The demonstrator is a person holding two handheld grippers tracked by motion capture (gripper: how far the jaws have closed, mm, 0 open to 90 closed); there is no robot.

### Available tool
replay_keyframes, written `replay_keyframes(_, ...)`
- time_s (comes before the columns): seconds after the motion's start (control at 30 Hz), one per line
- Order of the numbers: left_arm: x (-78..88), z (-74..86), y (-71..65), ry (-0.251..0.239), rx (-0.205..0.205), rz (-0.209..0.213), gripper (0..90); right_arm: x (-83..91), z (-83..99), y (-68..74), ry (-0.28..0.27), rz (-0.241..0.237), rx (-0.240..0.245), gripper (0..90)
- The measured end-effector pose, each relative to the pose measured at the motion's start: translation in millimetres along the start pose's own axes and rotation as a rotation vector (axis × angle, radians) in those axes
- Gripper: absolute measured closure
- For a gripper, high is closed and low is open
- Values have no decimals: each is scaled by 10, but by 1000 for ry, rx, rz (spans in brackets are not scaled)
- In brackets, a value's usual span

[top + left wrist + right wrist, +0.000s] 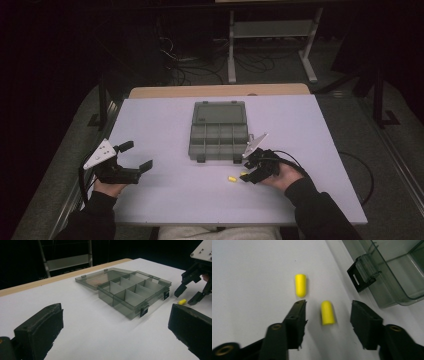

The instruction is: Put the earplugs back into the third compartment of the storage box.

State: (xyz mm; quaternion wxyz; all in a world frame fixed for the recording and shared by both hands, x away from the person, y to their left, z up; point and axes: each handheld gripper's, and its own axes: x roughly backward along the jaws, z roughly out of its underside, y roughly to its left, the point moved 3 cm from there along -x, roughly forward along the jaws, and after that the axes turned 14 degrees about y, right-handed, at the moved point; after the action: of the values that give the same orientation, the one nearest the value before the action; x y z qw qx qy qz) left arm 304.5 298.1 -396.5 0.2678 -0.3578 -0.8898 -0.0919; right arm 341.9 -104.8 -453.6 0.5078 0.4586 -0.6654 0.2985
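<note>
A grey see-through compartment box (218,131) lies open at the middle of the white table top (165,200), its lid flat behind it. Two yellow foam plugs rest on the table in front of its right corner. In the right gripper view, one plug (327,312) lies between the jaws of my right gripper (328,302), with a gap on both sides; the other plug (300,285) lies just past the left jaw. My right gripper (248,176) is low over the plugs. My left gripper (136,155) stands open at the left, holding nothing.
The box's black latch (362,273) and its corner are close to my right jaw. In the left gripper view, the box (130,290) sits ahead and the right gripper (187,296) is beside a plug (182,301). A wooden edge (220,91) borders the far side.
</note>
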Motion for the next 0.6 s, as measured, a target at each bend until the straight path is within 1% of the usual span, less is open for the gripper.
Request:
replay_keyframes(0.17, 0, -1, -3, 0, -1, 1, 0, -13, -7, 16, 12, 11, 24, 623)
replay_keyframes(0.33, 2, -1, -1, -2, -2, -1, 0, -38, -15, 25, 24, 40, 31, 703)
replay_keyframes(0.43, 1, -1, -2, -2, -2, 0, 0, -40, -17, 34, 26, 39, 35, 765)
replay_keyframes(0.6, 0, -1, -3, -1, -2, 0, 0, -23, -19, 37, 18, 30, 36, 785)
